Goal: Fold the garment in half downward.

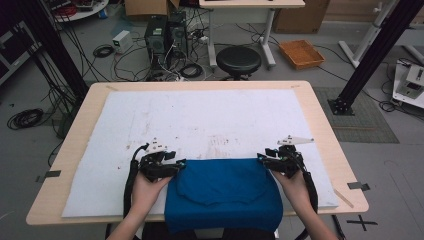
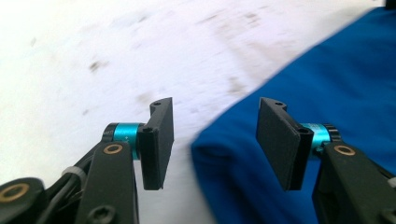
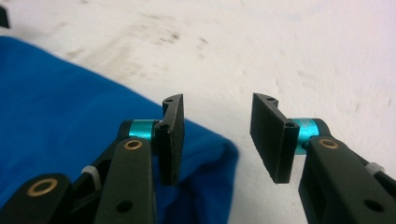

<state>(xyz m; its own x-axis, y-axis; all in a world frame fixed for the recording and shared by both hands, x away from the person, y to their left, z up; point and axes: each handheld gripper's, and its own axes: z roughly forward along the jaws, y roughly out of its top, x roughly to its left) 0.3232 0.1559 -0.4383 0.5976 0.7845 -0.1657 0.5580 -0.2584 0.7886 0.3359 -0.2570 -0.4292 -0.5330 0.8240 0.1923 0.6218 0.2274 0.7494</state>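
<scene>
Looking down from the high view, one sees a light wooden tabletop (image 1: 320,107) covered by one white mat (image 1: 200,120), soft and flat, with faint brownish marks near its middle. One blue cloth (image 1: 223,192), folded to a rough rectangle with a curved flap on top, lies between the two tongs and hangs a little over the near edge. The left tongs (image 1: 181,163) are at the cloth's far left corner, held by the left hand (image 1: 145,190). The right tongs (image 1: 261,157) are at the far right corner, held by the right hand (image 1: 296,187). Each pair carries black links and a small white plate. Behind the tabletop, on the floor, stand one round black stool (image 1: 238,60) and one orange tray (image 1: 301,53), among many cables.

In the left gripper view, the left tongs (image 2: 215,140) are spread wide, with nothing between them. The two pads (image 2: 159,140) are flat, black and matte, each beside a turquoise metal sleeve. The rounded, thick corner of the blue cloth (image 2: 289,93) lies just under the gap and runs away under the right pad; the stained white mat (image 2: 93,60) is under the left one.

In the right gripper view, the right tongs (image 3: 217,140) are also spread apart and hold nothing. The blue cloth (image 3: 60,102) has a fine, slightly fuzzy weave; its corner ends under the left pad (image 3: 172,140). The white mat (image 3: 303,56) lies under the gap and the other pad.
</scene>
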